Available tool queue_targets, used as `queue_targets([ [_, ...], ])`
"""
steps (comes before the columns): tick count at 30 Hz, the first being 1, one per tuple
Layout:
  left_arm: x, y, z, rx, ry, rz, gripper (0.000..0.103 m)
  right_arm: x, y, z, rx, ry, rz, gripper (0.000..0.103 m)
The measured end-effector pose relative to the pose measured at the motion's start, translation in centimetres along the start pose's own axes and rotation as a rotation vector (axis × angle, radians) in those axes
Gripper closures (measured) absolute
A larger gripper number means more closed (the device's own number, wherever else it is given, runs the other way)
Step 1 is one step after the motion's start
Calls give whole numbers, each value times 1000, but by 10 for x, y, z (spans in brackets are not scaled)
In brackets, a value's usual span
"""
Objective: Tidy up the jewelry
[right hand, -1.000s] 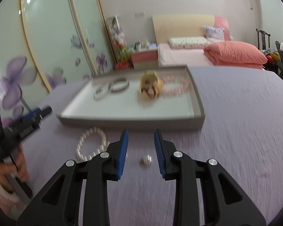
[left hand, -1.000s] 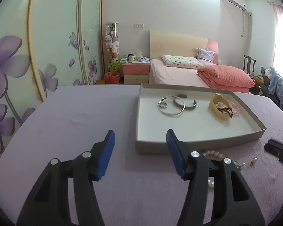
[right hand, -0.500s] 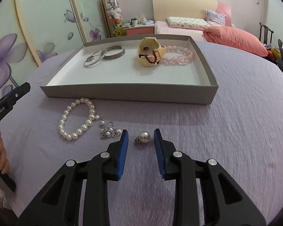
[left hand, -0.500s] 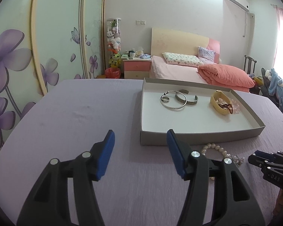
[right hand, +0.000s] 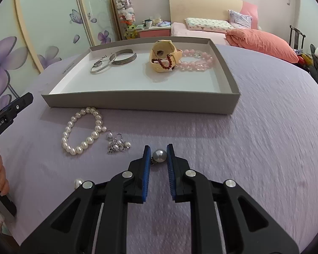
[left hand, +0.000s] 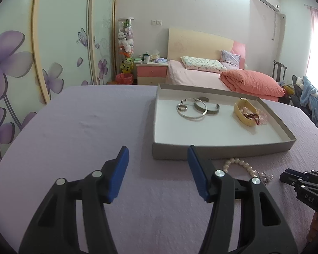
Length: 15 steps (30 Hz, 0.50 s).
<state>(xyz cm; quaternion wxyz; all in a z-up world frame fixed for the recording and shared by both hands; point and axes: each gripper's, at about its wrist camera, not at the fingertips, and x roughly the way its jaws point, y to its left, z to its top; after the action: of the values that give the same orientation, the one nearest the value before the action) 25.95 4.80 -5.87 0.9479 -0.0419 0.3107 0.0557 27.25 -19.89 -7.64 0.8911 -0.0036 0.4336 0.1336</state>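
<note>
- Several pieces already lie in the shallow grey cardboard tray (right hand: 137, 100): silver bangles (right hand: 113, 60), yellow watch (right hand: 162, 56), pink bead bracelet (right hand: 196, 60)
- Left outside on the lilac cloth surface (right hand: 254, 148): white pearl bracelet (right hand: 82, 130), silver charm cluster (right hand: 116, 144), loose pearl (right hand: 78, 183)
- Right tongs (right hand: 158, 156) straddle a round pearl earring (right hand: 159, 155), not yet clamped; left tongs (left hand: 156, 169) gape wide, empty

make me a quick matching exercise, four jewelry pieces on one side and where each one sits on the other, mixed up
1. white pearl bracelet
2. single pearl earring
3. pink bead bracelet
4. silver bangles

a. between the right gripper's blue fingers
b. left part of the grey tray
c. on the purple cloth, before the tray
d. in the tray, beside the yellow watch

Pairs: 1-c, 2-a, 3-d, 4-b
</note>
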Motion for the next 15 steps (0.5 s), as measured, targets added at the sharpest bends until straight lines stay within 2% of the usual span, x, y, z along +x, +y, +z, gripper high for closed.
queue_targets([
  [8,-8,-23,-11,61,25,-63,46,-19,-31,-19,87,-3,-44,87],
  [15,-6,-44,-17,86,69,-115,42,-33,-34,-37,89,-10,-34,87],
])
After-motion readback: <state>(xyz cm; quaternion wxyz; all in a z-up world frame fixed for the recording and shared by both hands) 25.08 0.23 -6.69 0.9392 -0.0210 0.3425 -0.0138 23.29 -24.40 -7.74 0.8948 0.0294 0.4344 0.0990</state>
